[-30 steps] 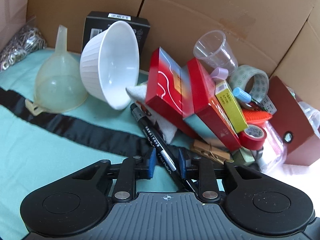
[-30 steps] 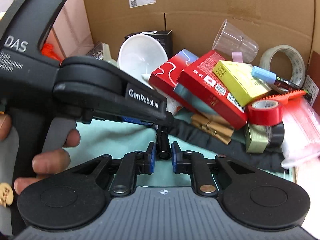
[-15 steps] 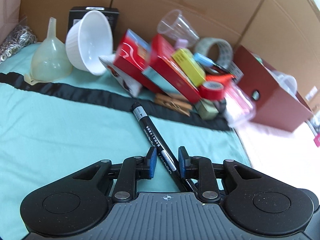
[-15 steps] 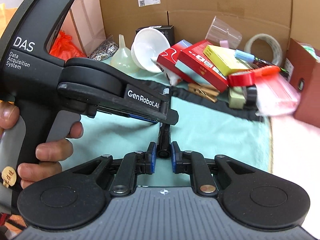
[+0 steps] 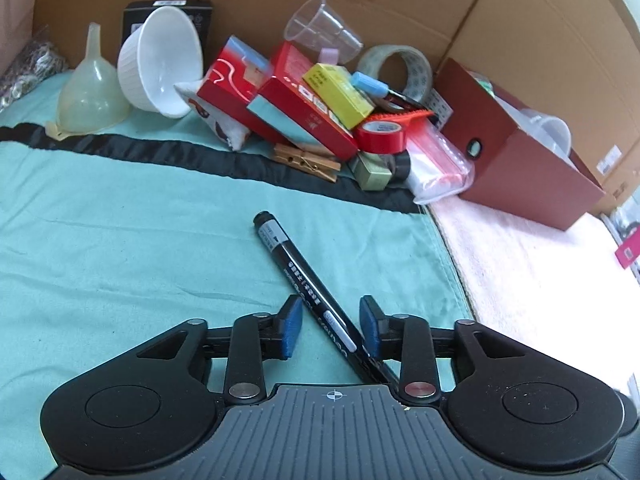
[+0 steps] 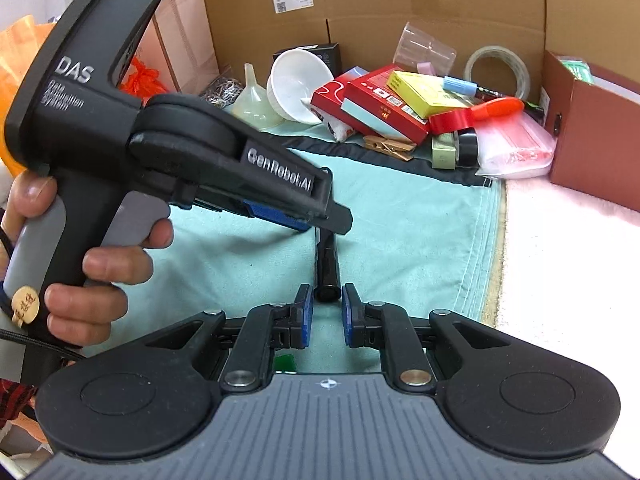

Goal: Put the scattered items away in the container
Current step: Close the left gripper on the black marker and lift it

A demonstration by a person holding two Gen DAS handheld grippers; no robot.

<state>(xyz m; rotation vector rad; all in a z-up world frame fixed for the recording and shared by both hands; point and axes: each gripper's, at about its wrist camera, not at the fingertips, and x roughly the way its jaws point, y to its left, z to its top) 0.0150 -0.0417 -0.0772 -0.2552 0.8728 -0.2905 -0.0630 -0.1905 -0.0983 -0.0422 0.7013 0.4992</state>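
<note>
Teal cloth (image 5: 120, 240); left claw (image 5: 330, 334) grips glossy cylindrical marker (image 5: 296, 268).

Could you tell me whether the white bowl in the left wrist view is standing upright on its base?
No, the white bowl is tipped on its side, its opening facing the camera.

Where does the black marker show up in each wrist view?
Left wrist: black marker runs diagonally from centre down between the left gripper's fingers.
Right wrist: its end pokes out below the left gripper, just ahead of the right gripper.
Shared landmark: white bowl.
</note>
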